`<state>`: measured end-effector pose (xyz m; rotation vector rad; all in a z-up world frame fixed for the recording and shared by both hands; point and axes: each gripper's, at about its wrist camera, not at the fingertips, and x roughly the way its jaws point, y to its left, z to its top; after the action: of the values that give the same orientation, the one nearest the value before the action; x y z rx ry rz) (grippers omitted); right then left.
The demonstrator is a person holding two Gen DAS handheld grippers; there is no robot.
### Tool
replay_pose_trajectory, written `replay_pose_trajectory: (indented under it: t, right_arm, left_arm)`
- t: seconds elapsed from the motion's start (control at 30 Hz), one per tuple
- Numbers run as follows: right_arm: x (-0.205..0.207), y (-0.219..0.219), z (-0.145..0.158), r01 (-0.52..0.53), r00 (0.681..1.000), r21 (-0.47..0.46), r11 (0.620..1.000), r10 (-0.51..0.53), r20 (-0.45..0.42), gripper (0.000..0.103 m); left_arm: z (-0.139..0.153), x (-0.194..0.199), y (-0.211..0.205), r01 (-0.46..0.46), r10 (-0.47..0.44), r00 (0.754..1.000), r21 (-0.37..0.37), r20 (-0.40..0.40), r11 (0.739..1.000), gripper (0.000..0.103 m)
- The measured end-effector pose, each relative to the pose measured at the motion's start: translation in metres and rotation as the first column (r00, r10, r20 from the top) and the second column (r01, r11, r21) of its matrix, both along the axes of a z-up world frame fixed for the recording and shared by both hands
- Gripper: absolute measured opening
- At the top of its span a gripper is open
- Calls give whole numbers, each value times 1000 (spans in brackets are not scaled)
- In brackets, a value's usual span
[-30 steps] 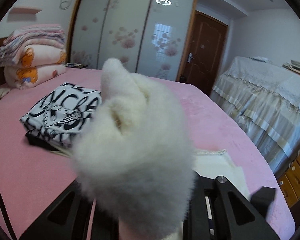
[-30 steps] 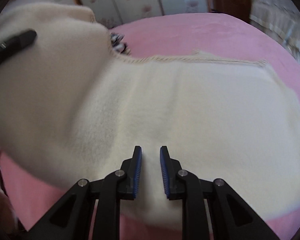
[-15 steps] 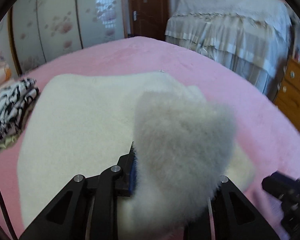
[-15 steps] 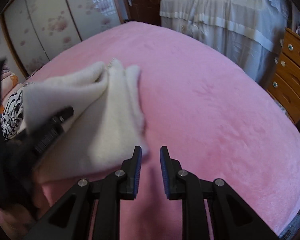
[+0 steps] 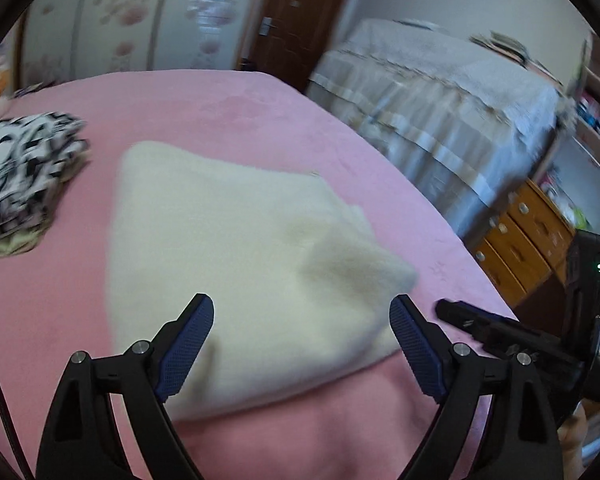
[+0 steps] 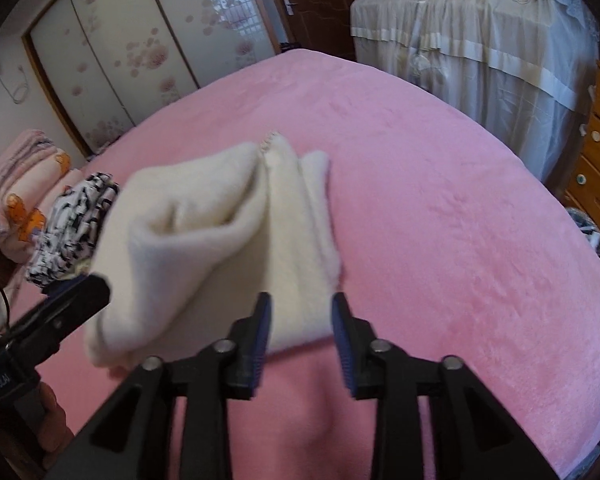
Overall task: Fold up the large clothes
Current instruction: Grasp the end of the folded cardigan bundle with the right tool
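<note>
A fluffy cream garment [image 5: 236, 248] lies folded on the pink bed [image 5: 260, 112]; in the right wrist view it [image 6: 220, 248] shows as a thick folded bundle. My left gripper [image 5: 302, 320] is open and empty, its jaws wide apart just above the garment's near edge. My right gripper [image 6: 302, 316] is open and empty, its blue pads [image 6: 264, 320] on either side of the garment's near end. The right gripper's body shows at the right edge of the left wrist view [image 5: 500, 332].
A folded black-and-white patterned garment [image 5: 16, 168] lies on the bed to the left of the cream one. Stacked pink quilts [image 6: 16, 184] sit at the far left. A second covered bed [image 5: 440, 92] and a wooden drawer chest [image 5: 520, 236] stand to the right.
My left gripper has let go of the cream garment and opened wide; the fold now lies flat on the bed. My right gripper has opened wider and moved up to the garment's end.
</note>
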<state>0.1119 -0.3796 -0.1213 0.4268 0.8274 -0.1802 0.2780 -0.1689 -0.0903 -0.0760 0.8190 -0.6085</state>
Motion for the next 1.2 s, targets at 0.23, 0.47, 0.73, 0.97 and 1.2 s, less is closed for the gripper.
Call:
replay_pose_trajectory:
  t: [0.23,0.47,0.73,0.97,1.2]
  right_arm:
    - [35,12,25,-125,992,74,989,124,12,56]
    - [98,39,12,-266,956,142,954,279,-88,56]
    - [146,39,-53,-292,895,223,930,347,-279,19]
    - [96,37,20,-325,944,-84,942,318,-92,16]
    - [100,-17,-50,-258,947,77,963,268,-176,17]
  left_arm:
    - [-35,44,85,-204,217,969,112,-115,973,89]
    - [-89,73,110,-175,183,937,51,-298,983,89]
    - [-93,82,103,-124,134,950,53,-280,991,89]
    - [-65,82,69,-57,69,974,59,-218,997,89]
    - [-79,74,13,-3,34,981,158,-191,987,89]
